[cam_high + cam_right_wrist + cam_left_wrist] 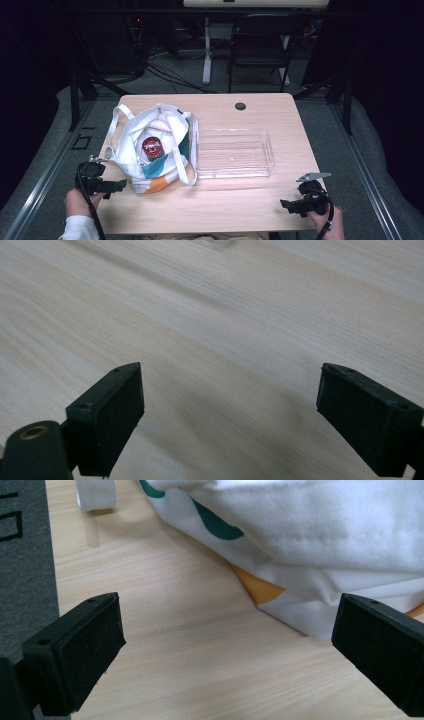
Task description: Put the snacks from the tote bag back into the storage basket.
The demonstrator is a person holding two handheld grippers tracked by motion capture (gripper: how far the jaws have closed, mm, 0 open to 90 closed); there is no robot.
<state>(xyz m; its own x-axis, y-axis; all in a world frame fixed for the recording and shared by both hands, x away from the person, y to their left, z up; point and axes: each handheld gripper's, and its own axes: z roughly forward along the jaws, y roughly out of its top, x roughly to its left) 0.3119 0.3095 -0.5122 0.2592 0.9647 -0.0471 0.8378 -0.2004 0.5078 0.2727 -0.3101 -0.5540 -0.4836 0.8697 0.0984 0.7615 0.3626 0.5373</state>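
Observation:
A white cloth tote bag (155, 150) with teal and orange patches lies open on the left of the wooden table (235, 200). A red-lidded can (152, 147) sits inside it. Right of the bag stands an empty clear plastic bin (235, 152). My left gripper (117, 186) rests at the table's front left, open, its jaws pointing at the bag's lower corner (295, 610) with nothing between them. My right gripper (287, 205) sits at the front right, open over bare wood (225, 340), a short way from the bin.
A small dark grommet (240, 106) marks the far side of the table. Behind the table stand a folding chair (260, 47) and a white desk leg (207, 50). The bag's straps (192, 150) trail toward the bin.

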